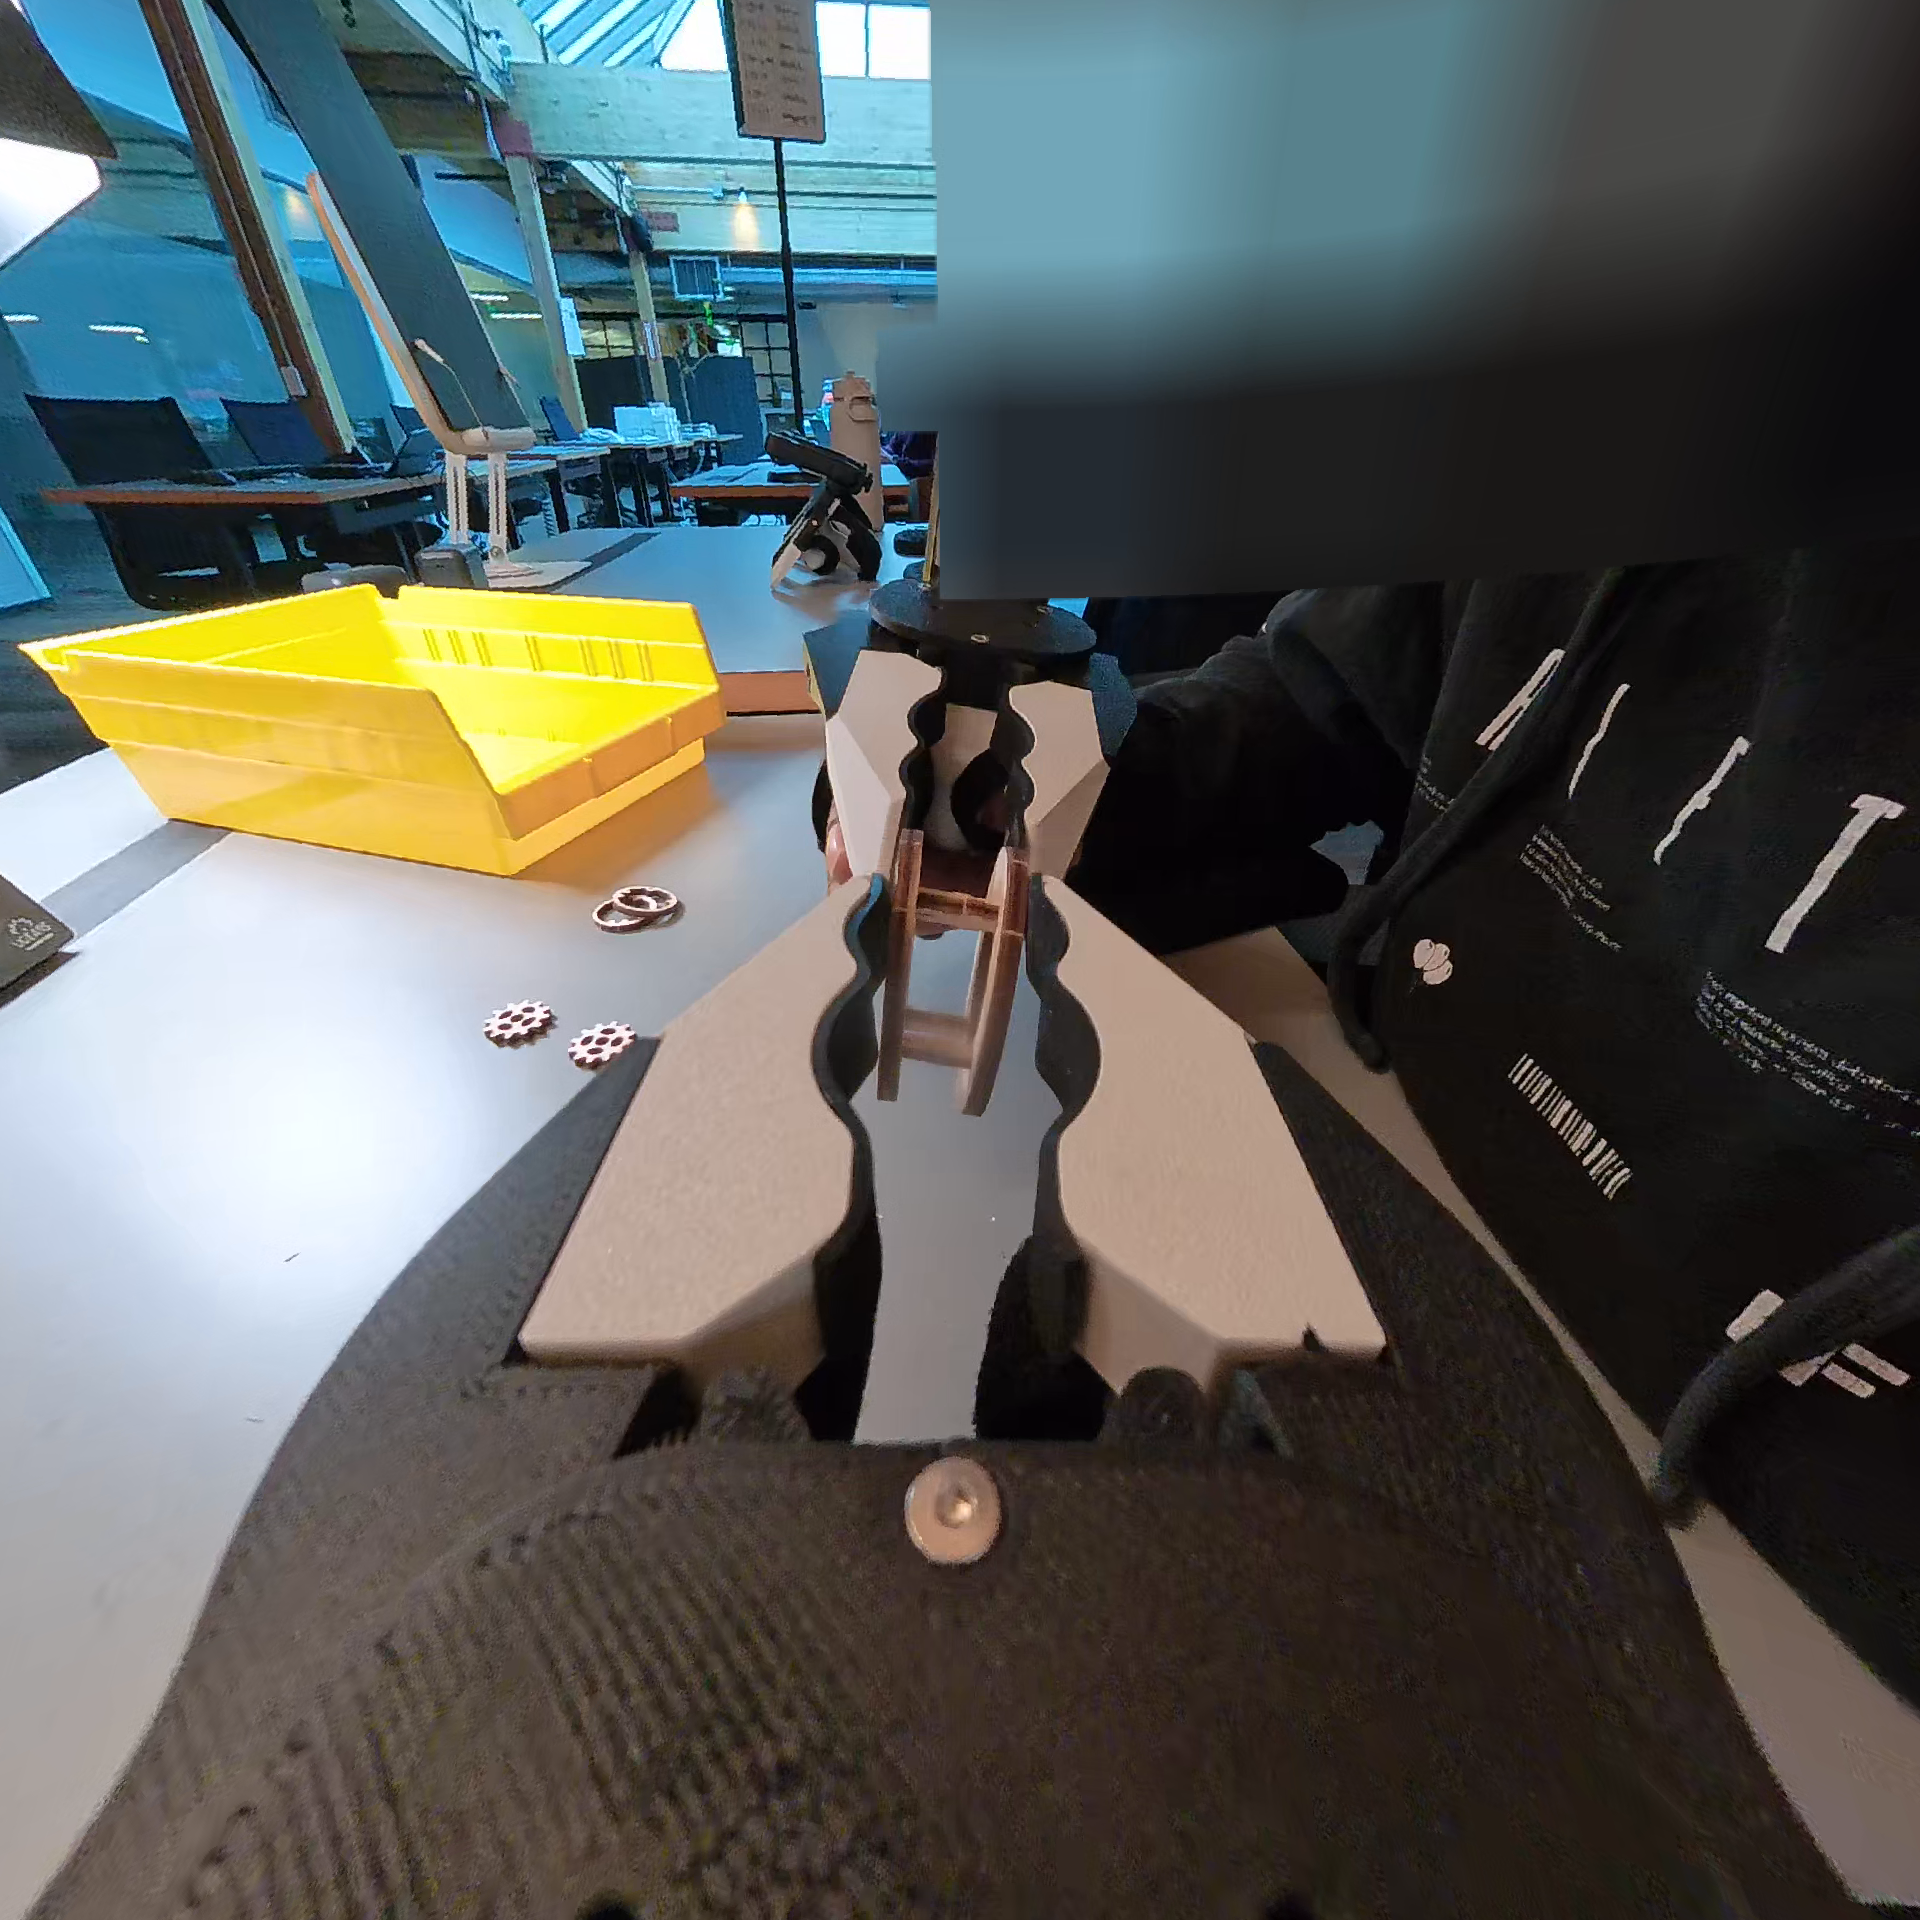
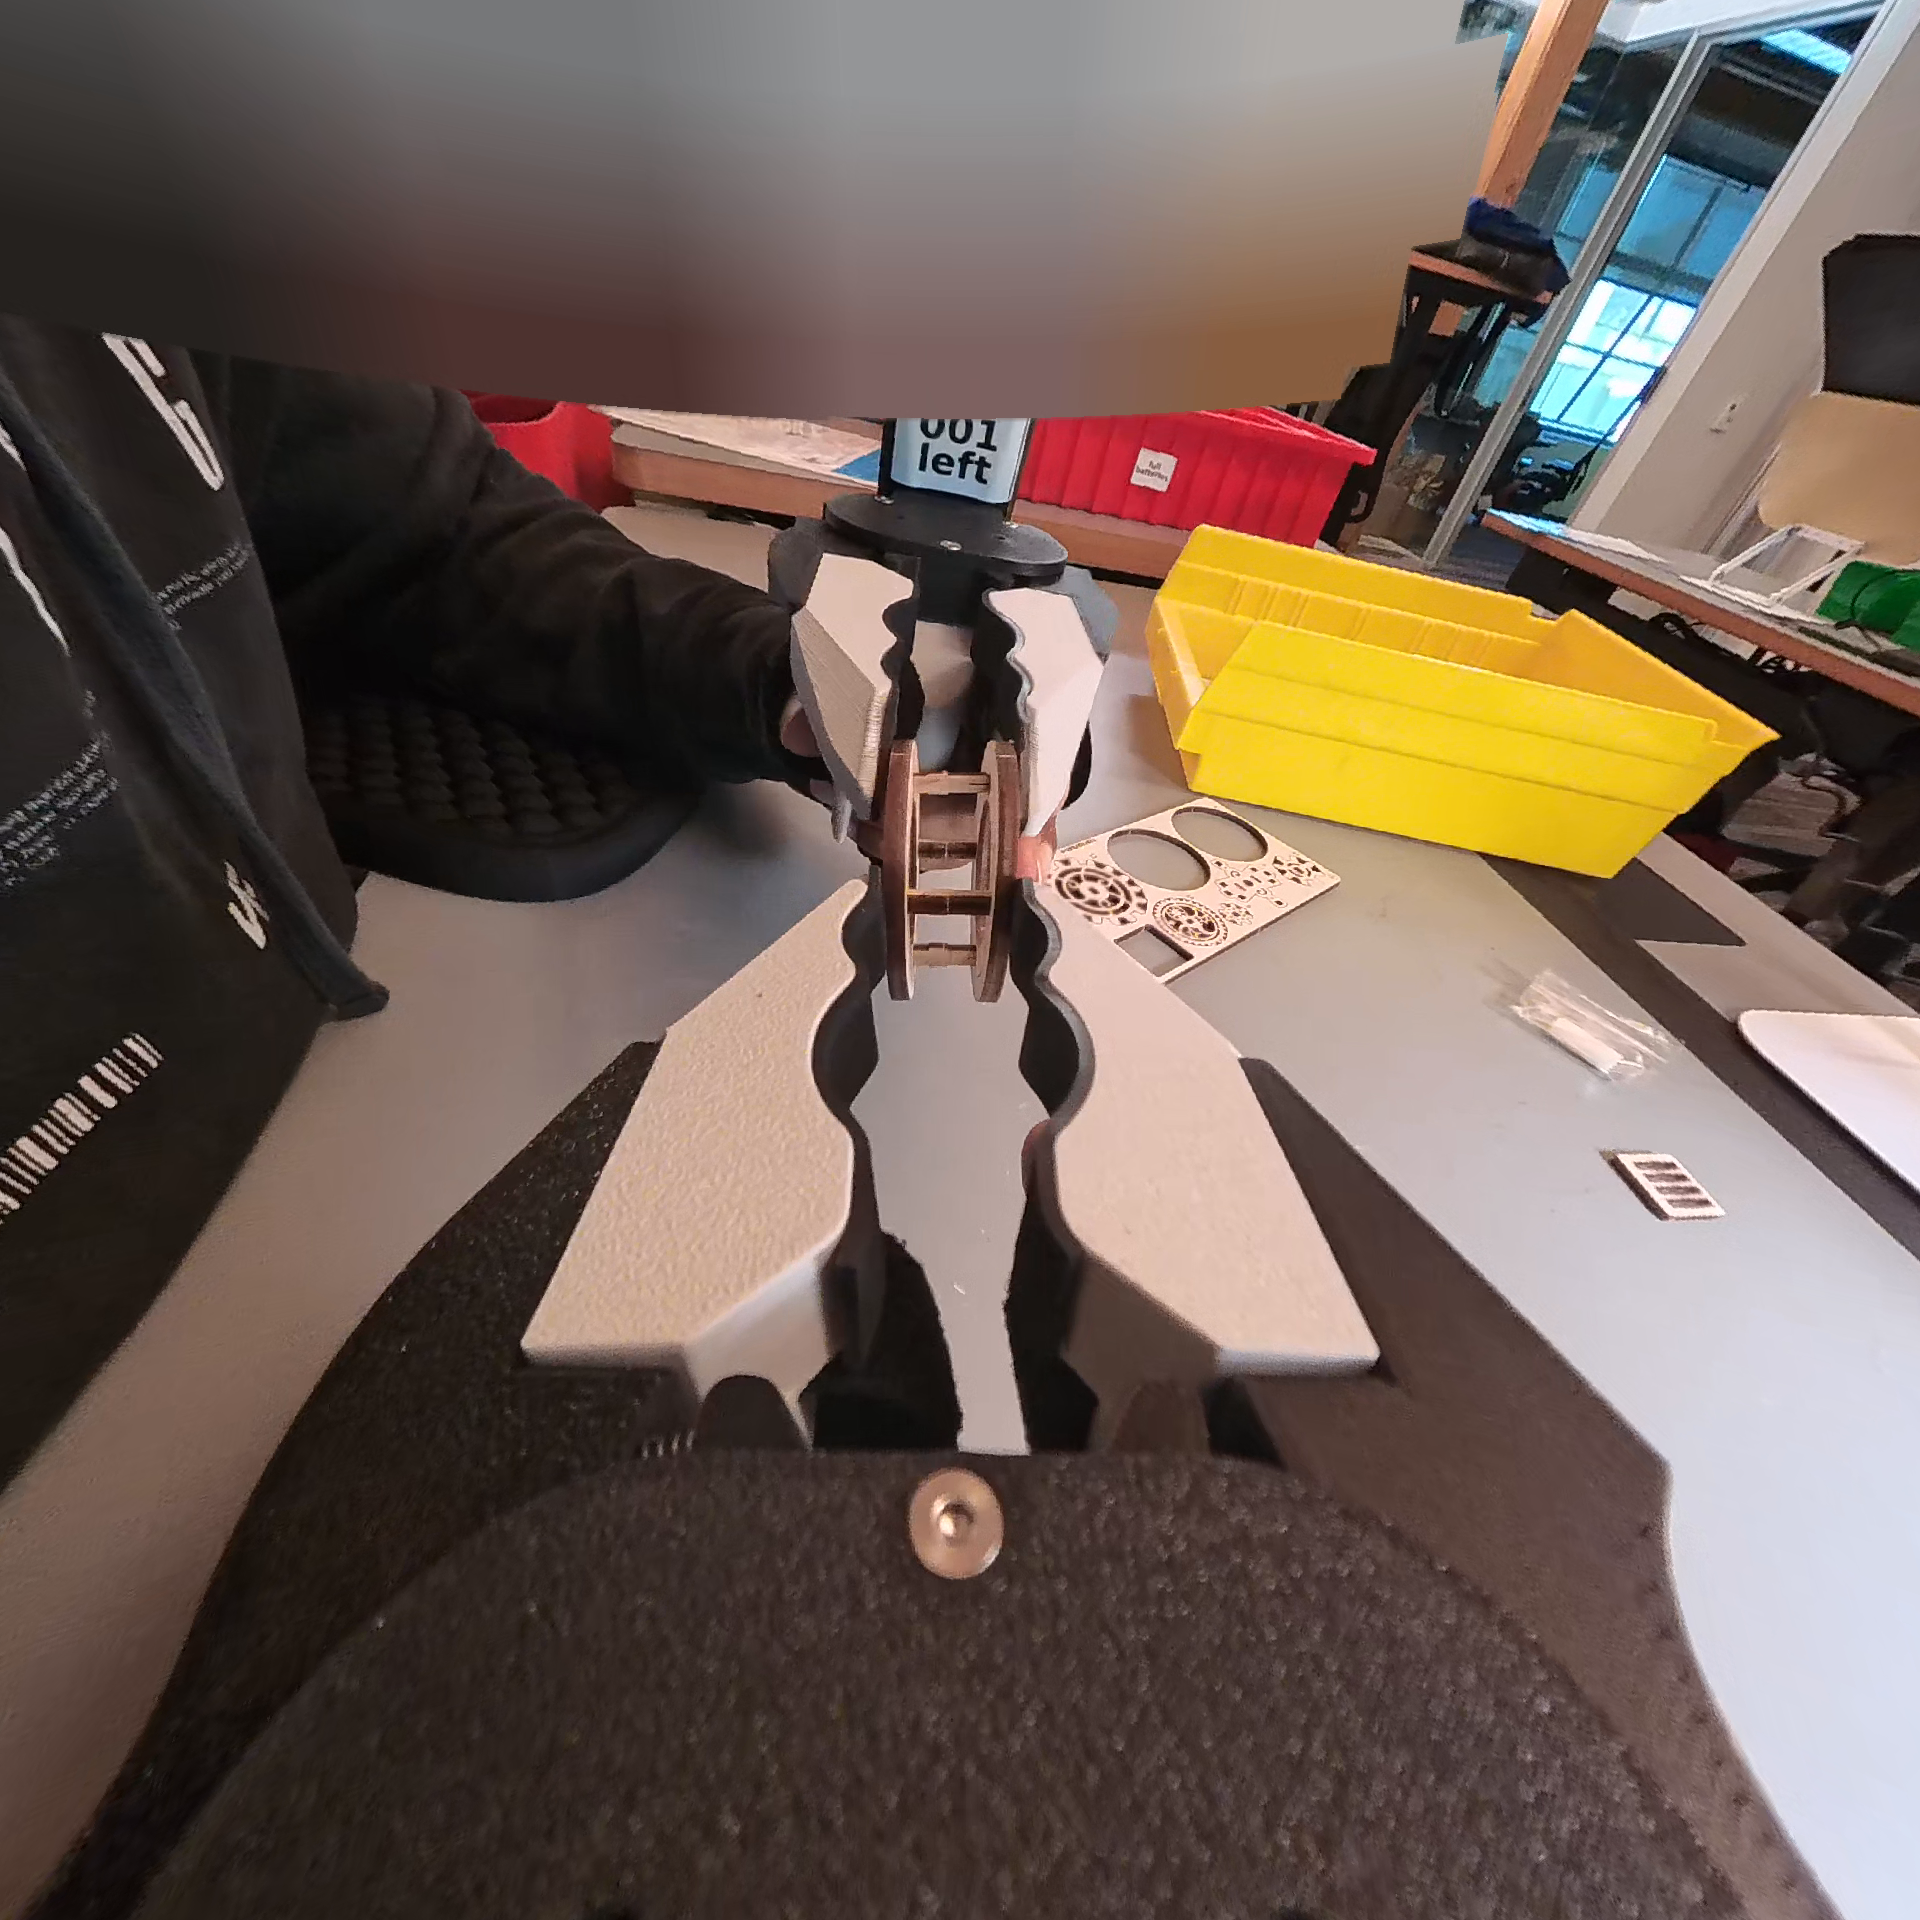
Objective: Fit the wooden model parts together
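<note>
I work over a grey table [image 1: 260, 1195] in an open workshop. A yellow bin [image 1: 416, 727] sits at ten o'clock, two gears [image 1: 556, 1029] and rings [image 1: 636, 909] nearer. My left gripper [image 1: 951, 904] and right gripper [image 2: 945, 894] both clamp the wooden wheel assembly [image 2: 945, 883], held above the table edge by my dark hoodie [image 1: 1662, 935].
</note>
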`<state>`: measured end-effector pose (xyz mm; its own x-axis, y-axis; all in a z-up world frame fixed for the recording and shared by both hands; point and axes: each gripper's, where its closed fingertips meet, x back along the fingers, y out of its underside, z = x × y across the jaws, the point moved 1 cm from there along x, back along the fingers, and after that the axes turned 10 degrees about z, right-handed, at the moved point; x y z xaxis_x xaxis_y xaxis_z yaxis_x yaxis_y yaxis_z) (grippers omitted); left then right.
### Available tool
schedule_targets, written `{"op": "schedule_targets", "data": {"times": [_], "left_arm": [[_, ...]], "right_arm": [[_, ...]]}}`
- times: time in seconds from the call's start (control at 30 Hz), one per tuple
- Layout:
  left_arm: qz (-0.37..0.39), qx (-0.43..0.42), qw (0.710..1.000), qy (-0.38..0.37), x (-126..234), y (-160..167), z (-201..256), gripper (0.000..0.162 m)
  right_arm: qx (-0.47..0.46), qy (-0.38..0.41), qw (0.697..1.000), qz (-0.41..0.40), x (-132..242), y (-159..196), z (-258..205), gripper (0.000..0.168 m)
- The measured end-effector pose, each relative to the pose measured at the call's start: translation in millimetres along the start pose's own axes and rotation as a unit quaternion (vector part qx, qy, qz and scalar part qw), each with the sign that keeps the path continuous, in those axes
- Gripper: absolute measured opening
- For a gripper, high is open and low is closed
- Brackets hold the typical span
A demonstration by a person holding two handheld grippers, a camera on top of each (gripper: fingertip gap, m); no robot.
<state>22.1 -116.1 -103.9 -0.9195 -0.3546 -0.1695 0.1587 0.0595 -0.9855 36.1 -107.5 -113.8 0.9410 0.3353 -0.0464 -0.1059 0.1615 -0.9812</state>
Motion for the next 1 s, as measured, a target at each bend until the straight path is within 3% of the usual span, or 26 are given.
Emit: {"op": "schedule_targets", "data": {"times": [1.0], "left_arm": [[-0.044, -0.006, 0.999, -0.015, -5, 14, -2, 0.024]], "right_arm": [[-0.022, -0.004, 1.0, 0.003, -3, 10, 0, 0.022]]}}
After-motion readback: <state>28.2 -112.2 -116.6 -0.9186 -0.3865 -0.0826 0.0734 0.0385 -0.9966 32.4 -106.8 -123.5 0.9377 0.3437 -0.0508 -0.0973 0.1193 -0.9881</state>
